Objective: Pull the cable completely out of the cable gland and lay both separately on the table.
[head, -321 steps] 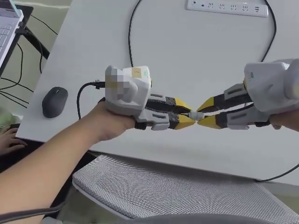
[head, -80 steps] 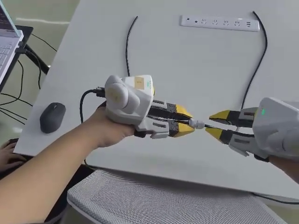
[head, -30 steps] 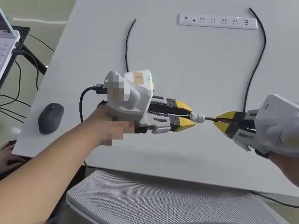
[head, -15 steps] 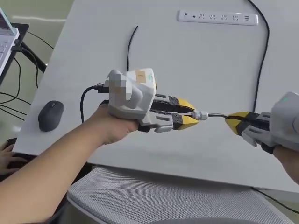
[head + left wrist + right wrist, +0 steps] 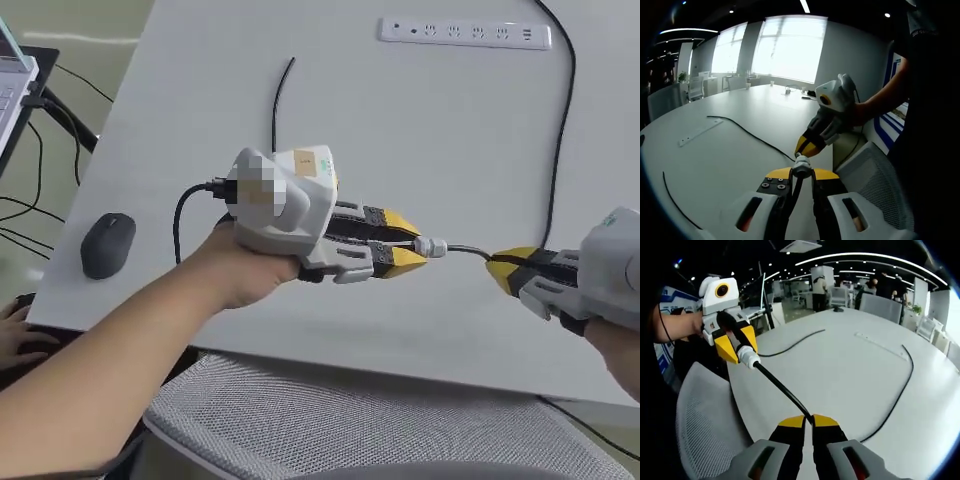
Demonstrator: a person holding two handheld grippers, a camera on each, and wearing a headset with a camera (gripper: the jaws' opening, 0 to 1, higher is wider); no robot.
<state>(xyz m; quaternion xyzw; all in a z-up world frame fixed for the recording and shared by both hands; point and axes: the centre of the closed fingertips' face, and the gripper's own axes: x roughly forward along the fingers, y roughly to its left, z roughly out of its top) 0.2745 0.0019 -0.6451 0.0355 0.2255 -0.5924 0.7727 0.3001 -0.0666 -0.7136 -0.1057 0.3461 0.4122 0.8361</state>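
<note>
We are pinching the small pale cable gland [image 5: 430, 245] in the left gripper [image 5: 408, 252], whose yellow-tipped jaws are pressing together on the gland's rear while its nose is pointing toward the other hand. Both are hanging in the air above the near edge of the white table [image 5: 400, 130]. We are clamping the right gripper [image 5: 497, 264] on the thin black cable [image 5: 462, 249], jaws pressed together on it near the gland's nose, so a taut, straight run is bridging the two grippers. In the left gripper view more cable is trailing back from the gland between the jaws, so we are judging it not yet free. We are treating both parts as light. The gland is looking like hard, smooth plastic, small enough to twist or pop out of a pinch, so we are favouring a hold square across its body. The cable is looking supple and slick-jacketed, straight only under tension, and likely to slide through the pads unless we are gripping it firmly near the gland and pulling along its axis.
</note>
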